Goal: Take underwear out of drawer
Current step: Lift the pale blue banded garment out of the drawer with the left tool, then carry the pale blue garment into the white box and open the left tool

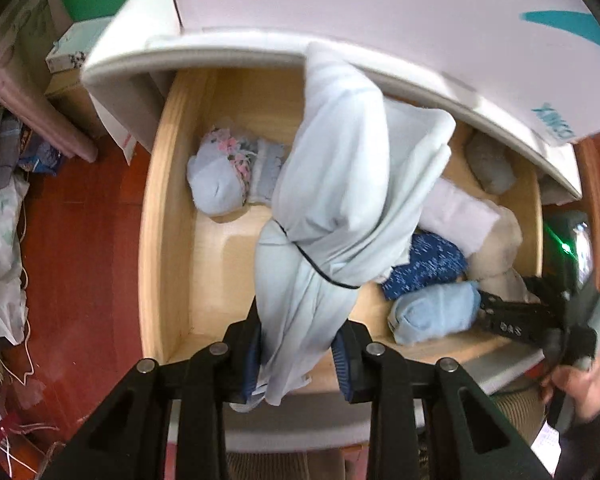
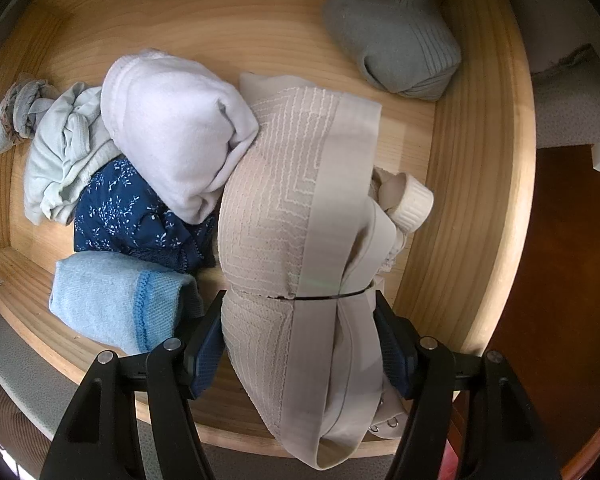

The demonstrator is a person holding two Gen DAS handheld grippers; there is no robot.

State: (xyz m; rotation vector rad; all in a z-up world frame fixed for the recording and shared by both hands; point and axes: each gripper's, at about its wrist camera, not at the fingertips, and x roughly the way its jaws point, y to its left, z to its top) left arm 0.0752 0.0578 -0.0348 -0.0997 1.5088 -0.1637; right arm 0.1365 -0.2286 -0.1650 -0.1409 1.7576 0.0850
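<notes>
A pale blue bundled garment, bound by a thin black band, is clamped in the left tongs and is seen hanging above the open wooden drawer. A beige ribbed undergarment bundle, also banded, is gripped by the right tongs inside the drawer, beside a navy floral piece and a white roll.
</notes>
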